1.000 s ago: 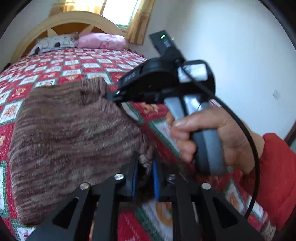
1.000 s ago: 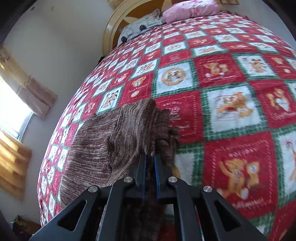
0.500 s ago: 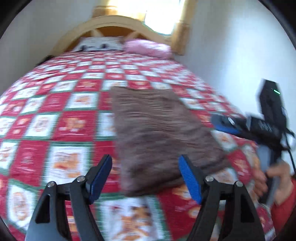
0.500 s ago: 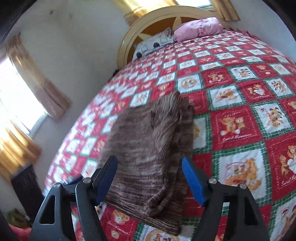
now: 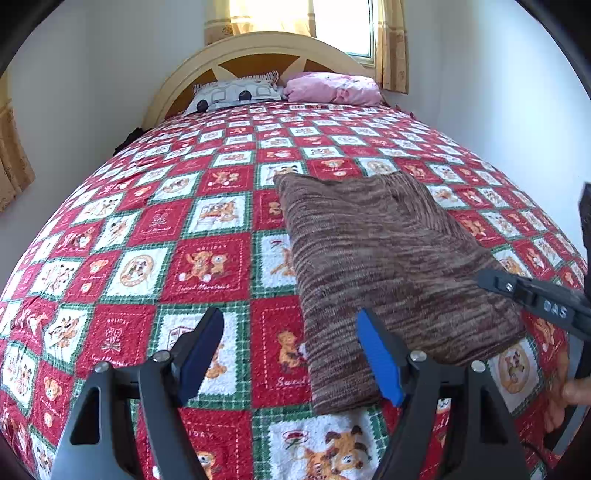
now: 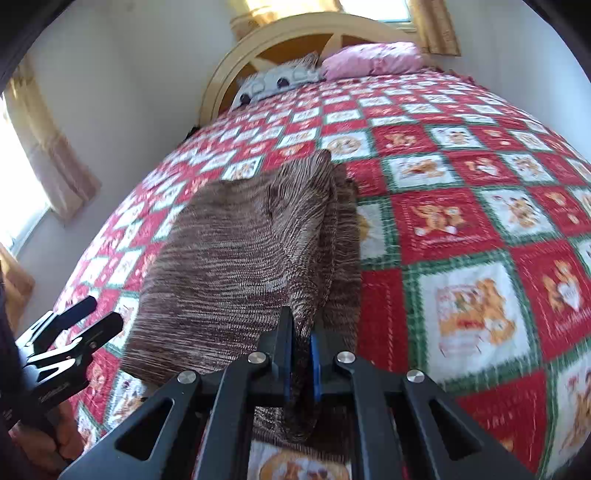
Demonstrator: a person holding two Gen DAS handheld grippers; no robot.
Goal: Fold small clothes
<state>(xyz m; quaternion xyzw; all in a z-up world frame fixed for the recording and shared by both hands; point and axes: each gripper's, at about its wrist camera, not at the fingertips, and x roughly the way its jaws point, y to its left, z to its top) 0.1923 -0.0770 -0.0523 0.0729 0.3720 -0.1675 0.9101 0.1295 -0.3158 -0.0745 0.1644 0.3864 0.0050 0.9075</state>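
The left gripper (image 5: 290,356) hangs over the bed with its jaws released and standing wide, nothing between them. Its blue pad (image 5: 376,356) on the right side sits just in front of the near left corner of the brown knitted garment (image 5: 384,258), so the cloth lies mostly to the right of the gap and beyond it, not inside it.

The right gripper (image 6: 301,354) has its jaws clenched on the near edge of the same garment (image 6: 236,266): a fold of brown knit is pinched between the pads and lifted from the bedspread (image 6: 461,229), with some cloth hanging down below the pads. From there the garment stretches away up the bed, lying folded and roughly rectangular, with thicker stacked layers along its right edge in the right wrist view.

At the left edge of that view the other gripper and the hand (image 6: 44,439) holding it show beside the garment.

Farther off, the red, white and green patchwork bedspread (image 5: 207,258) runs to a patterned pillow (image 5: 236,94) and a pink pillow (image 5: 332,88) against a curved wooden headboard (image 5: 258,48), with a curtained window (image 5: 306,18) behind.
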